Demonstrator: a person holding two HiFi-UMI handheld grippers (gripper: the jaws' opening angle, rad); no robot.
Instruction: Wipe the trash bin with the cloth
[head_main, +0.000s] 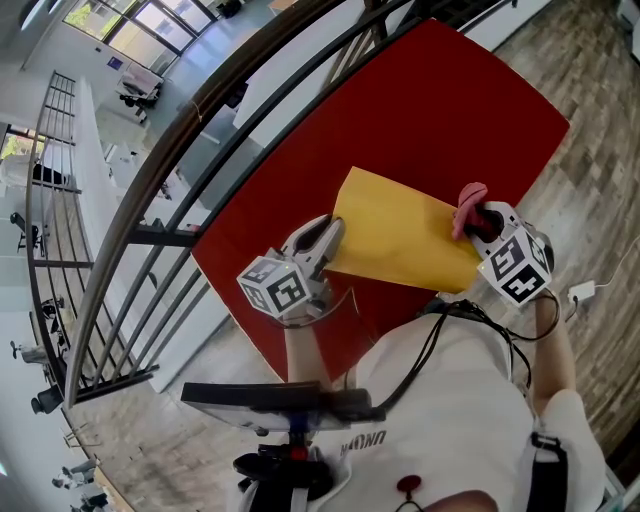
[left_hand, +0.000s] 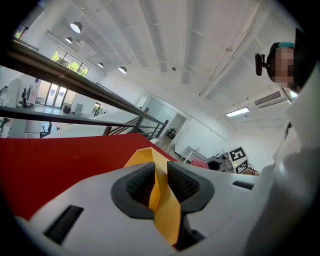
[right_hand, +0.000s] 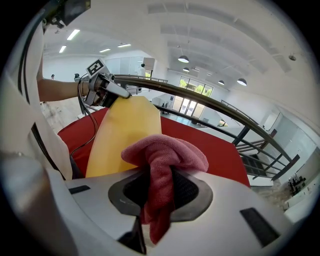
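Note:
A yellow trash bin (head_main: 400, 240) is held up over a red mat (head_main: 430, 110). My left gripper (head_main: 322, 238) is shut on the bin's left edge. In the left gripper view the thin yellow wall (left_hand: 161, 192) runs between the ribbed pads (left_hand: 142, 184). My right gripper (head_main: 474, 218) is shut on a pink cloth (head_main: 468, 203) at the bin's right edge. In the right gripper view the cloth (right_hand: 167, 156) bunches over the jaws, with the bin's yellow side (right_hand: 127, 131) just beyond and the left gripper (right_hand: 107, 89) at its far end.
A dark metal railing (head_main: 190, 150) curves along the mat's left side, with an open drop to a lower floor behind it. Wood flooring (head_main: 600, 120) lies to the right. A white plug and cable (head_main: 582, 292) lie on the floor near my right arm.

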